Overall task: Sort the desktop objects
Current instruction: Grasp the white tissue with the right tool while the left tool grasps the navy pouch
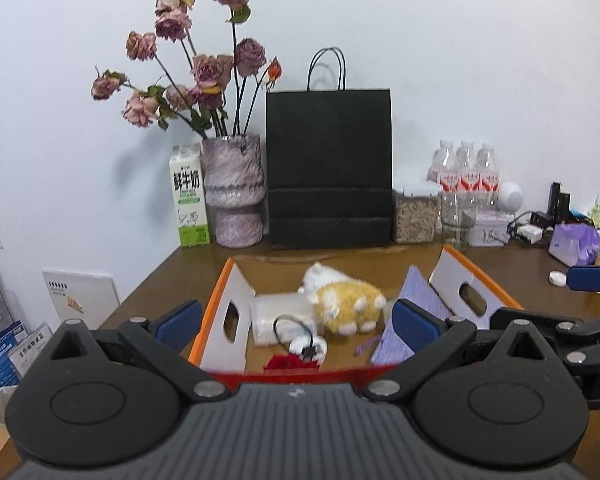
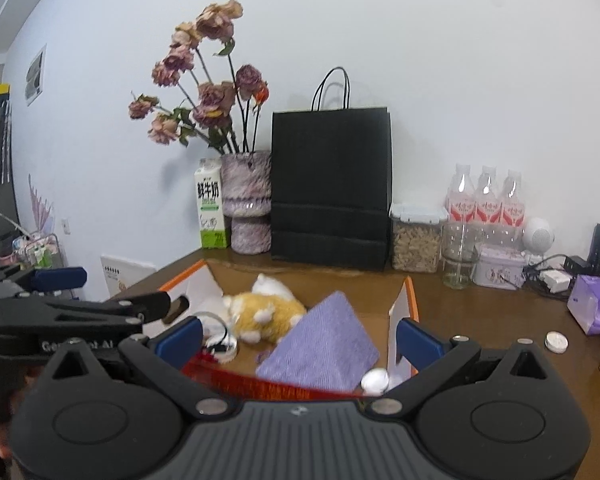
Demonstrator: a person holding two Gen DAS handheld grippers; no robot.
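Note:
An open cardboard box with orange edges sits on the brown desk. Inside lie a yellow and white plush toy, a white tissue pack, a white charger with a black cable and a purple notebook. My left gripper hovers open and empty over the box's near side. My right gripper is open and empty too, above the notebook and beside the plush toy. A small round white object rests near the box's right wall.
Along the wall stand a milk carton, a vase of dried roses, a black paper bag, a grain jar, a glass and water bottles. A purple tissue pack and a white disc lie at right.

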